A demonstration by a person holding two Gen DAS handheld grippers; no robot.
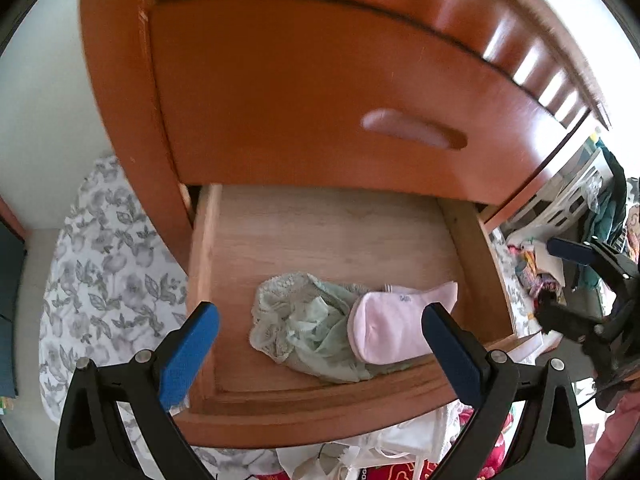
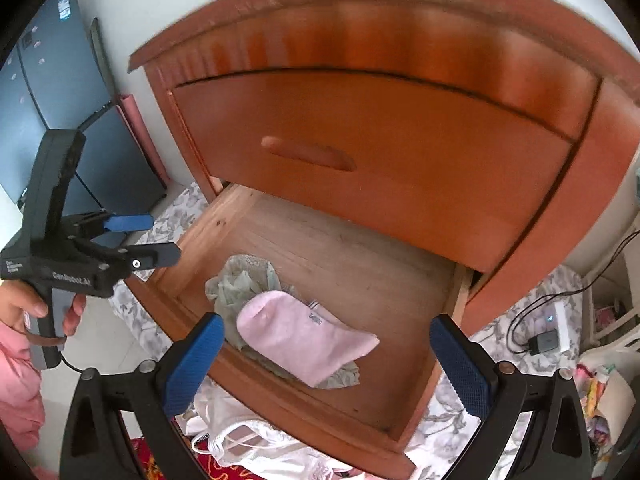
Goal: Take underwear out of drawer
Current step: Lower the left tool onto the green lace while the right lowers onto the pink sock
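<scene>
The lower drawer (image 1: pixel 320 412) of a wooden nightstand stands pulled out. Near its front lies crumpled pale green lace underwear (image 1: pixel 300 328) (image 2: pixel 240 280). A pink sock (image 1: pixel 400 320) (image 2: pixel 304 336) rests on top of part of it. My left gripper (image 1: pixel 320 344) hovers open above the drawer's front, its blue pads either side of the underwear, touching nothing. My right gripper (image 2: pixel 328 356) is open too, above the front edge with the sock between its fingers' lines. From the other view, each gripper shows at the side: the right gripper (image 1: pixel 560 284), and the left gripper (image 2: pixel 160 240) held by a hand (image 2: pixel 24 308).
The upper drawer is shut, with a recessed handle (image 1: pixel 412 130) (image 2: pixel 308 154). White garments (image 2: pixel 248 440) lie below the drawer front. A floral sheet (image 1: pixel 100 260) covers the floor on the left. A charger and cable (image 2: pixel 540 340) lie right of the nightstand. A dark cabinet (image 2: pixel 60 80) stands behind.
</scene>
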